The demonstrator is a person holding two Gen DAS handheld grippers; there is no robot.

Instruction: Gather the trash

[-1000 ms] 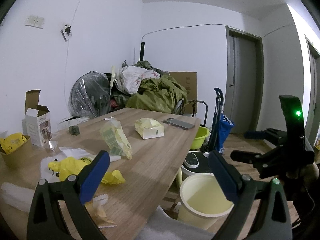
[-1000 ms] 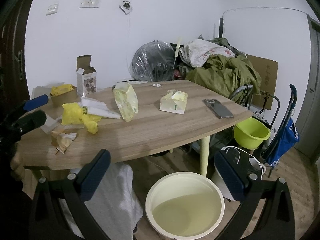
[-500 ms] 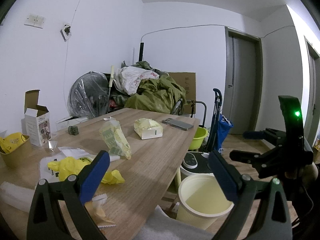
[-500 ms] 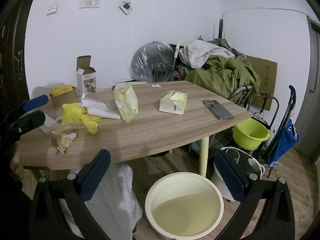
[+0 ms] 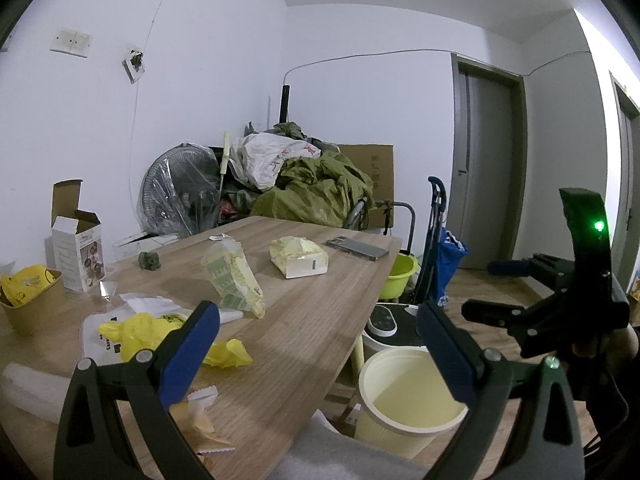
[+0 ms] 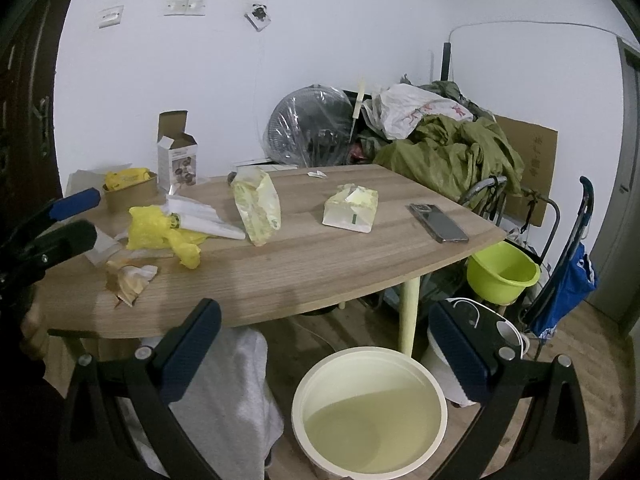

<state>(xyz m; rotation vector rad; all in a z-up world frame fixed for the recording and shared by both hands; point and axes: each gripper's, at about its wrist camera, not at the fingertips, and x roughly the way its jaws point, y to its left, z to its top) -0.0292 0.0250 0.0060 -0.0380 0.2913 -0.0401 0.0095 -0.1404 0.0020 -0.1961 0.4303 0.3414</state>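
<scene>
Holding both my left hand-held gripper (image 5: pixel 316 344) and right hand-held gripper (image 6: pixel 326 346) spread apart and empty, I face the littered wooden bench (image 6: pixel 320 256) above the round cream plastic bin (image 6: pixel 370 408).

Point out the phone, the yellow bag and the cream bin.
phone (image 6: pixel 439 223), right wrist view, middle of its back.
yellow bag (image 6: pixel 154 228), right wrist view, its crumpled body.
cream bin (image 6: pixel 438 392), right wrist view, right side of its rim.

Dim cool indoor light, brighter glare at right edge, heavy fisheye curvature, black vignetted corners
</scene>
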